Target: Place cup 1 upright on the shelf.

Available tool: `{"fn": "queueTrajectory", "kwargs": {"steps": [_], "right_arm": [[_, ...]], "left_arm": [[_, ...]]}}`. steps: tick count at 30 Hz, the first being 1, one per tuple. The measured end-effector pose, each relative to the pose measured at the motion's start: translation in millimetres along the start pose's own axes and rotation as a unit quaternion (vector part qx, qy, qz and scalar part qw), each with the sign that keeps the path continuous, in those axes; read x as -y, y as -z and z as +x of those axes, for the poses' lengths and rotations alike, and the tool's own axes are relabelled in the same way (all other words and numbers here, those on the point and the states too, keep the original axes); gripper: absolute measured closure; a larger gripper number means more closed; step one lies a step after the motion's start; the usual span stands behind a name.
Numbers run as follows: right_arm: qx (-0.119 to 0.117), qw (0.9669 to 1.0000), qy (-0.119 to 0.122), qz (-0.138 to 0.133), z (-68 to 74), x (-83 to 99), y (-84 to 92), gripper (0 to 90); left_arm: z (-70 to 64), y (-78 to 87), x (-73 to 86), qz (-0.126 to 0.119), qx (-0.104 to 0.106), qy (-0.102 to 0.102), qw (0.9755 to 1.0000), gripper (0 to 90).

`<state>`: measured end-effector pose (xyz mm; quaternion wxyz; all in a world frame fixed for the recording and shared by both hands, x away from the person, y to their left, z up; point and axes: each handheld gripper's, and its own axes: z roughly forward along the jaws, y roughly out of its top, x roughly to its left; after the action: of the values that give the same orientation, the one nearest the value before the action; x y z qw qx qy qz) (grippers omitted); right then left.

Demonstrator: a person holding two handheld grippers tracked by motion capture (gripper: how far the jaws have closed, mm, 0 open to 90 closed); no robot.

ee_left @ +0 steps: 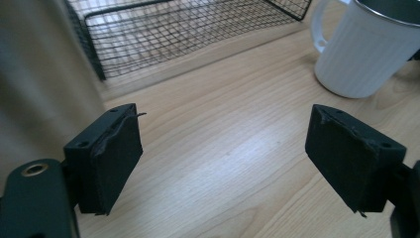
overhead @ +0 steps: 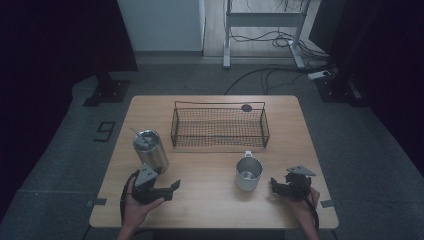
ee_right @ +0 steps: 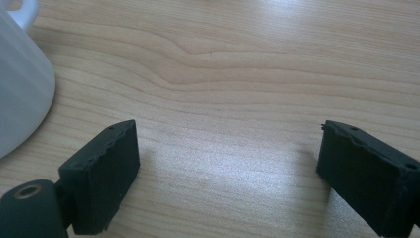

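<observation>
A steel tumbler [overhead: 150, 149] with a thin rod sticking out of its lid stands at the table's left. In the left gripper view it is a blurred wall [ee_left: 39, 84] at the left edge. A white ribbed mug [overhead: 248, 172] [ee_left: 366, 49] [ee_right: 20, 94] with a metal inside stands right of centre. My left gripper [overhead: 172, 189] [ee_left: 223, 153] hovers just in front of the tumbler and points right toward the mug, its jaws open over bare wood. My right gripper [overhead: 274, 184] [ee_right: 228, 163] sits right of the mug and points at it, open, nothing between its pads.
A black wire basket [overhead: 220, 125] [ee_left: 183, 29] stands at the back middle of the wooden table [overhead: 210, 207], with a small dark round piece [overhead: 246, 107] at its far rim. Bare wood lies between the two grippers. Cables and a desk frame are on the floor beyond.
</observation>
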<state>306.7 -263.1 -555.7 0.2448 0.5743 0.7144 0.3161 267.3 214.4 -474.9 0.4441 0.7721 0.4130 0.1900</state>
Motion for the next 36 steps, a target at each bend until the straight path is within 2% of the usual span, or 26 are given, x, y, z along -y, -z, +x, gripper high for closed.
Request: {"fn": "queueTrajectory", "kwargs": {"steps": [5, 18, 36], "right_arm": [[0.001, 1.0000, 0.000, 0.000, -0.6, 0.1, 0.2, 8.9], [0.000, 1.0000, 0.000, 0.000, -1.0, -0.2, -0.3, 8.7], [0.000, 1.0000, 0.001, 0.001, -1.5, -0.7, -0.7, 8.7]], "left_arm": [[3.0, 6.9, -1.7, -0.006, -0.005, -0.005, 1.0000, 14.5], [16.7, 23.4, -3.4, -0.021, -0.024, 0.008, 0.9995, 13.9], [34.9, 32.0, 0.0, -0.024, -0.050, 0.029, 0.9980, 9.6]]}}
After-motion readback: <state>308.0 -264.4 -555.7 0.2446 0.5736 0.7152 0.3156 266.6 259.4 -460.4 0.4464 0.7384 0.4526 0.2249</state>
